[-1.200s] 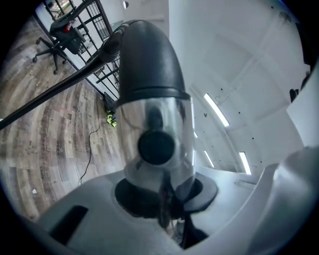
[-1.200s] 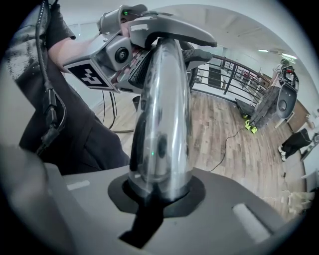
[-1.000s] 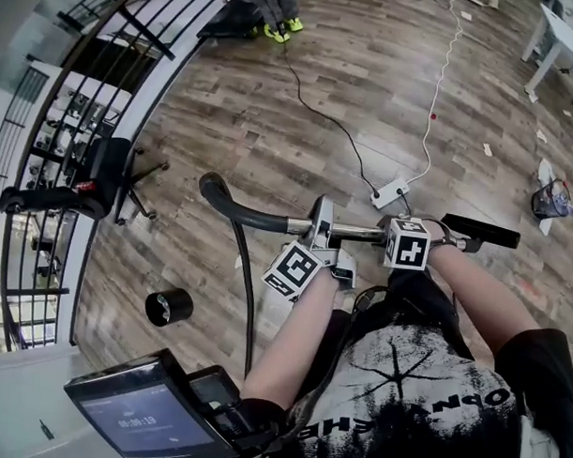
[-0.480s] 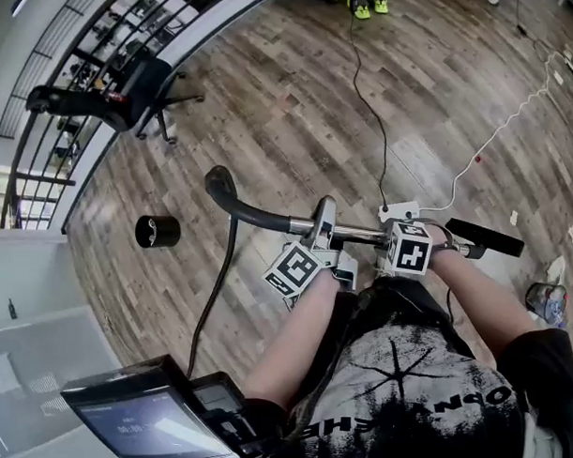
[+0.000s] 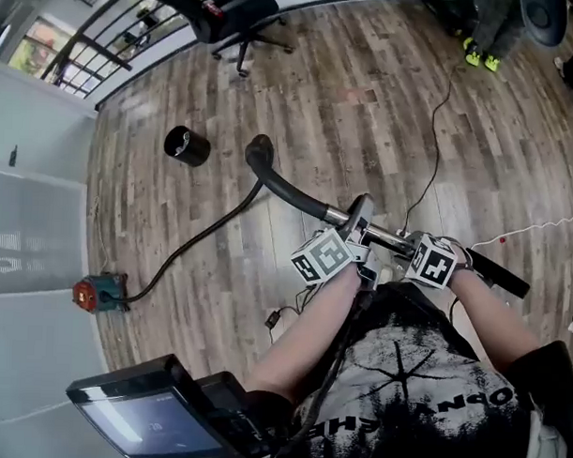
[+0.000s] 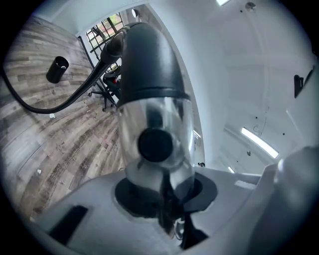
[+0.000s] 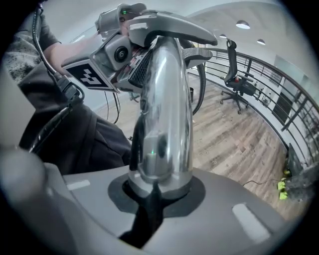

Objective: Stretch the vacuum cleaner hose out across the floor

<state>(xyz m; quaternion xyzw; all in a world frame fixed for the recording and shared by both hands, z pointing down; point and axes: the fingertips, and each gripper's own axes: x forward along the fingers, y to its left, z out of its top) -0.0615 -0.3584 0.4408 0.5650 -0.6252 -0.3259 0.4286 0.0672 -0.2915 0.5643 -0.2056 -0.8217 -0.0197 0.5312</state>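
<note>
Two grips on one metal tube (image 7: 164, 99), we note, left gripper (image 6: 158, 174) clamped nearest the hose (image 5: 211, 228), right gripper (image 7: 158, 184) clamped beside, hose trailing over floor (image 5: 366, 95).

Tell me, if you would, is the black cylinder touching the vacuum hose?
No, the black cylinder lies on the floor with bare boards between it and the hose.

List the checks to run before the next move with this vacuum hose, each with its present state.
1. Grip of left gripper on wand: ok, shut on it.
2. Grip of right gripper on wand: ok, shut on it.
3. The hose reaches the vacuum cleaner: ok.
4. The hose pulled straight: not ok, it curves.
5. The black cylinder apart from the hose: ok.
</note>
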